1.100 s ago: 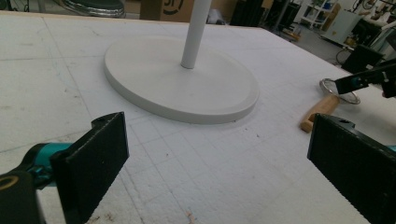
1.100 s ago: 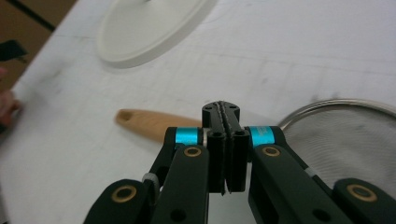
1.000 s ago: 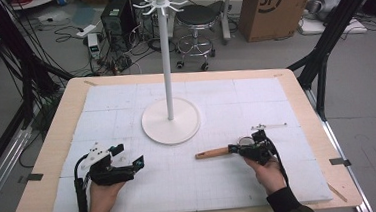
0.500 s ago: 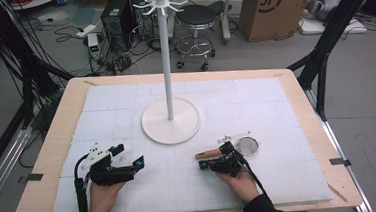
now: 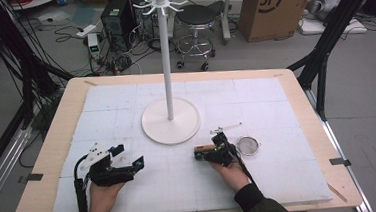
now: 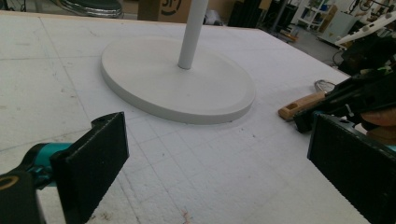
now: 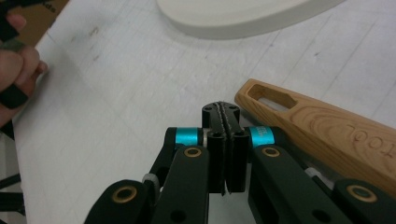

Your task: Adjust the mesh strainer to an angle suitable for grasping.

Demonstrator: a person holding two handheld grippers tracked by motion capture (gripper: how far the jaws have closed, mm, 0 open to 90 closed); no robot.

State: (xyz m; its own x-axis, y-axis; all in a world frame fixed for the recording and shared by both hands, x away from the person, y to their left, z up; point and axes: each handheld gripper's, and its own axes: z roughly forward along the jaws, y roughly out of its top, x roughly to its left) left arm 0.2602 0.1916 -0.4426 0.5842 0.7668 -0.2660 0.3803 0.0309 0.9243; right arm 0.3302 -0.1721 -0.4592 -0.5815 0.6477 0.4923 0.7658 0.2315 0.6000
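A small strainer lies on the white mat, its mesh bowl (image 5: 248, 145) to the right and its wooden handle (image 5: 205, 148) pointing left. My right gripper (image 5: 198, 155) rests low over the handle, jaws shut with nothing between them. In the right gripper view the shut tips (image 7: 221, 109) touch the mat and the slotted handle (image 7: 322, 126) lies just to their right, beside the jaw. My left gripper (image 5: 128, 156) sits at the front left with its jaws wide open and empty (image 6: 224, 158). From there the handle's end (image 6: 301, 105) and the right gripper (image 6: 364, 91) show at the far right.
A white hook stand rises from a round base (image 5: 170, 121) at mid-table, its pole (image 5: 164, 52) topped by a ring of hooks. The base (image 6: 177, 79) lies just ahead of the left gripper. Mat (image 5: 126, 105) covers the wooden table; clutter stands on the floor beyond.
The right hand has slid left along the strainer, uncovering the mesh bowl and ending over the handle. Strainer and left gripper have stayed put.
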